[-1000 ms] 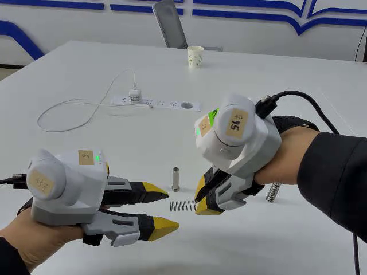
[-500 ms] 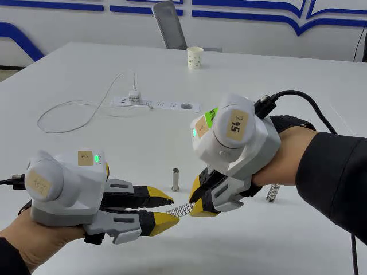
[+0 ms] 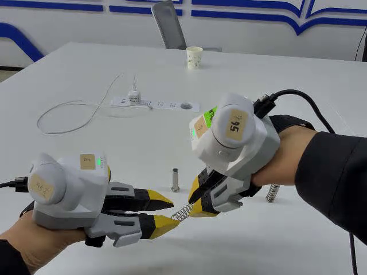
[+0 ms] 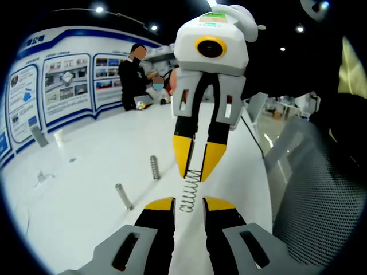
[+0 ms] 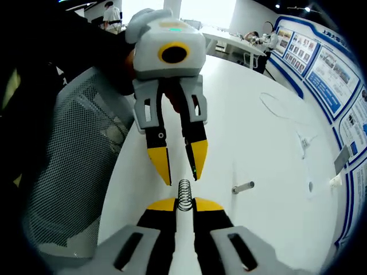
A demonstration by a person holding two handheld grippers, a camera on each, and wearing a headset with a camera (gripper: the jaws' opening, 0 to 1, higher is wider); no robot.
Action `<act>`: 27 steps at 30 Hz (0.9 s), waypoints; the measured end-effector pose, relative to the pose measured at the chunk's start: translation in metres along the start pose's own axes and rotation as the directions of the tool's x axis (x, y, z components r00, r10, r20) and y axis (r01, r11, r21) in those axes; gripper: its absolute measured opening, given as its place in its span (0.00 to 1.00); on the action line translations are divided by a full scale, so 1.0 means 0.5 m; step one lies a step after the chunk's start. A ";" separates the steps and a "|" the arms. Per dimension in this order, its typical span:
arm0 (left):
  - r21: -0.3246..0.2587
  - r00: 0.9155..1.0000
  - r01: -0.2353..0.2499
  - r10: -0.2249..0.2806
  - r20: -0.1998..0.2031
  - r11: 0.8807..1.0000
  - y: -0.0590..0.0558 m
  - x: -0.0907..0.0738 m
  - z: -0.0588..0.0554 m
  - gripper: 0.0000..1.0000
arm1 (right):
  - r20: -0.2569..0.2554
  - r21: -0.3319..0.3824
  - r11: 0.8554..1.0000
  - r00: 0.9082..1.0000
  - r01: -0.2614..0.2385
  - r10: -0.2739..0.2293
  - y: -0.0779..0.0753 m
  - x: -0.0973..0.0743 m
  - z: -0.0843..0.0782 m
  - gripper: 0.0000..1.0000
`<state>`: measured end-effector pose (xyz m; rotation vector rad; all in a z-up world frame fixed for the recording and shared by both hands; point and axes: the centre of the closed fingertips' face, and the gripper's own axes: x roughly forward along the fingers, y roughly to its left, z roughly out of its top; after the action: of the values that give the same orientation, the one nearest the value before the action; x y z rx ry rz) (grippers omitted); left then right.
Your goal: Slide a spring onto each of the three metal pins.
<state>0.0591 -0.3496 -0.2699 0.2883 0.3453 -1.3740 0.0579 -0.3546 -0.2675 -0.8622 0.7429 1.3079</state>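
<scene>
A small steel spring (image 3: pixel 182 213) hangs tilted just above the white table (image 3: pixel 103 149), and my right gripper (image 3: pixel 195 207) is shut on its upper end. In the right gripper view the spring (image 5: pixel 184 192) sits between the right gripper's (image 5: pixel 183 204) yellow tips. My left gripper (image 3: pixel 174 211) is open, its tips on either side of the spring's free end (image 4: pixel 188 193). A bare metal pin (image 3: pixel 175 179) stands upright just behind the grippers. Another coiled spring (image 3: pixel 273 192) stands upright by the right hand, and it shows as a coil (image 4: pixel 155 167) in the left gripper view.
A white power strip (image 3: pixel 157 104) with a plugged-in charger and a looping white cable (image 3: pixel 69 112) lies mid-table. A paper cup (image 3: pixel 194 57) stands at the far edge, in front of a grey chair back (image 3: pixel 169 23).
The right gripper has lifted the spring off the table and tilted it. The left gripper has closed in, so the spring's free end now lies between its open tips.
</scene>
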 end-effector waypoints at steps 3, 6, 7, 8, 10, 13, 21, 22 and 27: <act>0.008 1.000 0.002 -0.002 -0.010 1.000 -0.001 0.002 -0.004 0.20 | 0.002 -0.006 1.000 1.000 -0.003 0.003 0.003 0.000 0.008 0.11; 0.014 1.000 0.005 -0.004 -0.016 1.000 -0.003 0.004 -0.006 0.20 | 0.005 -0.008 1.000 1.000 -0.003 0.003 0.004 -0.002 0.014 0.11; 0.018 1.000 0.006 -0.006 -0.019 1.000 -0.004 0.004 -0.007 0.20 | 0.006 -0.008 1.000 1.000 -0.004 0.004 0.004 -0.002 0.015 0.11; 0.024 1.000 0.007 -0.007 -0.023 1.000 -0.005 0.005 -0.009 0.20 | 0.005 -0.008 1.000 1.000 -0.004 0.004 0.004 -0.002 0.017 0.11; 0.031 1.000 0.009 -0.008 -0.028 0.999 -0.005 0.006 -0.011 0.19 | 0.006 -0.010 1.000 1.000 -0.006 0.006 0.006 -0.004 0.021 0.11; 0.041 0.999 0.010 -0.008 -0.034 0.999 -0.005 0.008 -0.013 0.17 | 0.007 -0.011 1.000 1.000 -0.007 0.007 0.008 -0.005 0.026 0.11; 0.065 0.999 0.009 -0.007 -0.038 0.998 -0.005 0.009 -0.015 0.12 | 0.004 -0.012 1.000 1.000 -0.007 0.007 0.012 -0.009 0.035 0.11; 0.068 0.999 0.010 -0.007 -0.037 0.998 -0.006 0.009 -0.015 0.12 | 0.004 -0.013 1.000 1.000 -0.006 0.006 0.013 -0.010 0.036 0.11; 0.080 0.999 0.012 -0.010 -0.031 0.997 -0.007 0.010 -0.012 0.11 | 0.008 -0.018 1.000 1.000 -0.001 0.002 0.012 -0.013 0.042 0.11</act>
<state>0.0562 -0.3525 -0.2773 0.3749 0.3179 -1.3974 0.0509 -0.3397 -0.2521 -0.8705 0.7266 1.3203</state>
